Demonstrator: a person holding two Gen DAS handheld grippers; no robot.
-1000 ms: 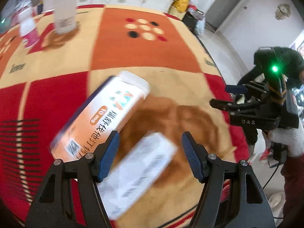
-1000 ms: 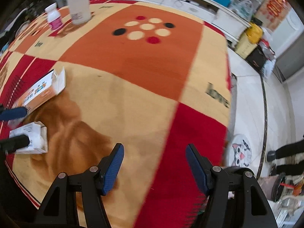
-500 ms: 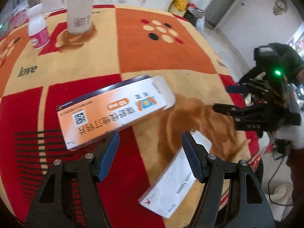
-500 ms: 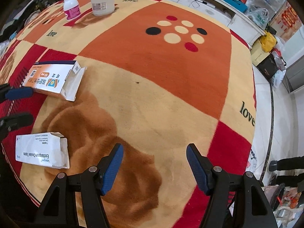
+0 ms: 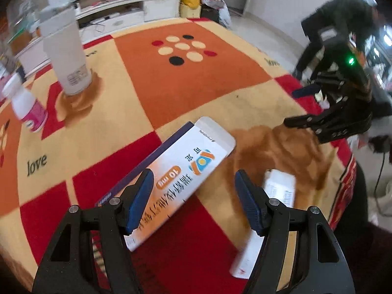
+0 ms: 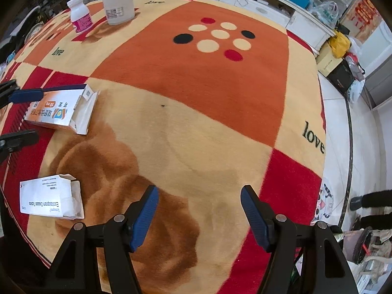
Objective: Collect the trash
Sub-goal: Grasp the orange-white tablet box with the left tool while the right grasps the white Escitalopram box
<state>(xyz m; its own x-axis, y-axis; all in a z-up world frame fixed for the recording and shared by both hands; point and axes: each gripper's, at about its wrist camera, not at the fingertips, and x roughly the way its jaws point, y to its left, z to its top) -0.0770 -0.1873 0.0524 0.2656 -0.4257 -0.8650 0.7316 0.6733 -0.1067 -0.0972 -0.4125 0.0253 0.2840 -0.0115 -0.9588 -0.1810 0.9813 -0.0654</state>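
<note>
- While my left gripper (image 5: 193, 196) hangs wide and empty over the orange box (image 5: 181, 183) lying on the blanket (image 5: 196, 85), I line up the pick.
- Next: lower, straddle its narrow sides, close.
- Right gripper (image 6: 199, 210) waits wide, empty.

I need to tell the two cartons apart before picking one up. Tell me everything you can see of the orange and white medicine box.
The orange and white medicine box is a long, flat cardboard carton with a dark purple side edge, orange print fading to white, a round blue and orange logo, Chinese lettering and "10 mg". Its end flap hangs open. It lies flat on the patterned cloth, over a red square and a tan patch, apart from the plain white carton. The left gripper hovers over it, fingers spread, not pressing on it.
</note>
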